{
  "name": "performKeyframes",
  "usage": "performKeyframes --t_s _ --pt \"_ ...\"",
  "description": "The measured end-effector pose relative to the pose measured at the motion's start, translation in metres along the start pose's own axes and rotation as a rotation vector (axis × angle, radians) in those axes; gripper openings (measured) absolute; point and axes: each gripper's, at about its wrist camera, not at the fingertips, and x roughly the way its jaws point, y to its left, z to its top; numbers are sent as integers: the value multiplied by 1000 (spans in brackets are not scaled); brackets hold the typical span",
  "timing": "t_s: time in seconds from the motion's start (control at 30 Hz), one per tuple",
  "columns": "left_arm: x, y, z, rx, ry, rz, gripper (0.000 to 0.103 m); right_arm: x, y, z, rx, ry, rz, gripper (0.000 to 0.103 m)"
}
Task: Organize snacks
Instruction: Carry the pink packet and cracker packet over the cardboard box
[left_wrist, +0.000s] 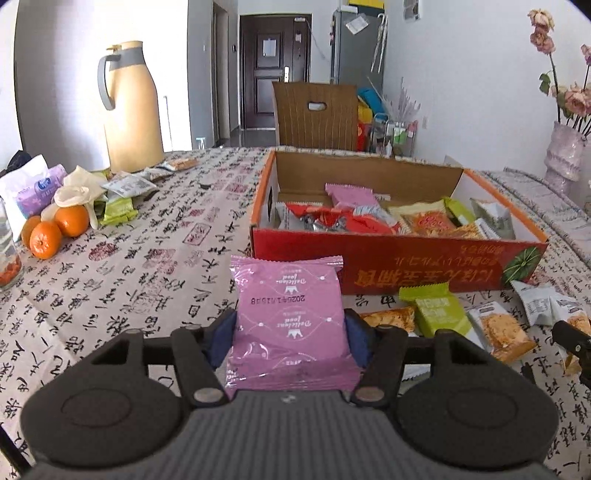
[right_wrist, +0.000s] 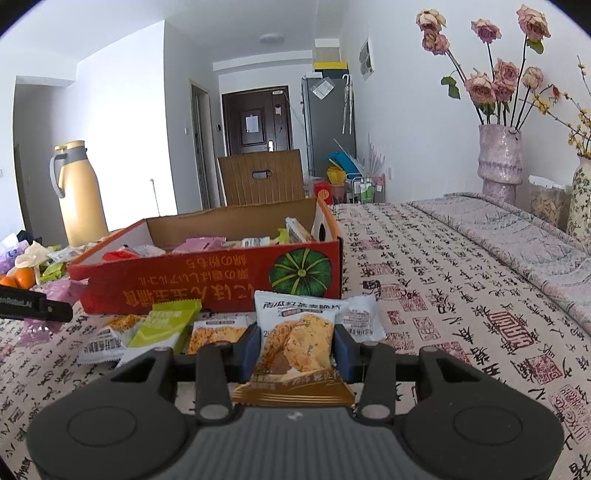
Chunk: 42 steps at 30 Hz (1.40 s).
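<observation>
While three oranges (left_wrist: 51, 230) and a tan thermos jug (left_wrist: 129, 107) sit far left on the calligraphy-print tablecloth (left_wrist: 147, 266), the left gripper (left_wrist: 290, 332) pinches a pink snack packet (left_wrist: 286, 314) upright between its blue pads, raised off the cloth just in front of the red cardboard box (left_wrist: 388, 258). That box holds a jumble of wrapped snacks. Near its front wall, loose packets lie on the cloth, among them a green packet (left_wrist: 436, 310). Further right, the right gripper (right_wrist: 295, 349) clamps a white biscuit packet (right_wrist: 297, 339) upright, near the box's pumpkin-printed corner. A vase of dried roses (right_wrist: 500, 158) stands far right.
</observation>
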Motion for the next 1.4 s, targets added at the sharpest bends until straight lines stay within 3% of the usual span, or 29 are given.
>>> performKeyframes --t_s 0.47,0.8,1.4 --pt "-27 -11 25 -7 -110 -42 63 -10 11 29 -16 -86 25 41" --pt "-32 -31 54 10 -187 -65 63 6 24 60 -39 -142 43 41" --pt "17 -54 107 0 -237 -51 63 79 44 114 -83 -158 51 41"
